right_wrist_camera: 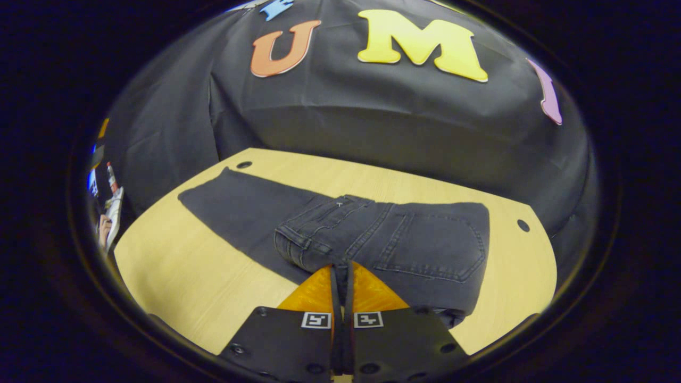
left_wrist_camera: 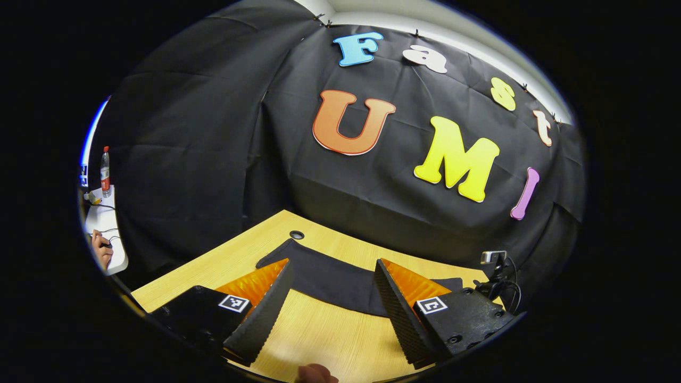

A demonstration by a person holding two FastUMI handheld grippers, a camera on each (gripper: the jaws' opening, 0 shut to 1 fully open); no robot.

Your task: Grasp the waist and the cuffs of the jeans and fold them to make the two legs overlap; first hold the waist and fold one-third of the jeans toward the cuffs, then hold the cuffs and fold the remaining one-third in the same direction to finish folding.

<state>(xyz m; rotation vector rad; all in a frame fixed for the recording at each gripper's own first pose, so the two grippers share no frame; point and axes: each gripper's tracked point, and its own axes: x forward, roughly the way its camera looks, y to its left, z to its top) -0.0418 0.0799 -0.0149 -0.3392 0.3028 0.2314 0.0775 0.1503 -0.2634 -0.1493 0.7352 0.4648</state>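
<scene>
Dark grey jeans (right_wrist_camera: 425,239) lie on a wooden table (right_wrist_camera: 175,276), the two legs overlapped. The waist (right_wrist_camera: 308,236) is folded over onto the legs, with a back pocket facing up. The cuff end (right_wrist_camera: 213,197) stretches flat to the far left. My right gripper (right_wrist_camera: 340,268) is shut on the edge of the waistband. In the left gripper view, the jeans' leg (left_wrist_camera: 330,290) crosses the table just beyond my left gripper (left_wrist_camera: 333,265), which is open wide above the wood and holds nothing.
A small webcam (left_wrist_camera: 493,258) with cables stands at the table's right edge. The tabletop has round cable holes (right_wrist_camera: 244,165) (right_wrist_camera: 523,225). Off to the left stands a white side table with a bottle (left_wrist_camera: 105,171), and a person's hand (left_wrist_camera: 101,250) rests there.
</scene>
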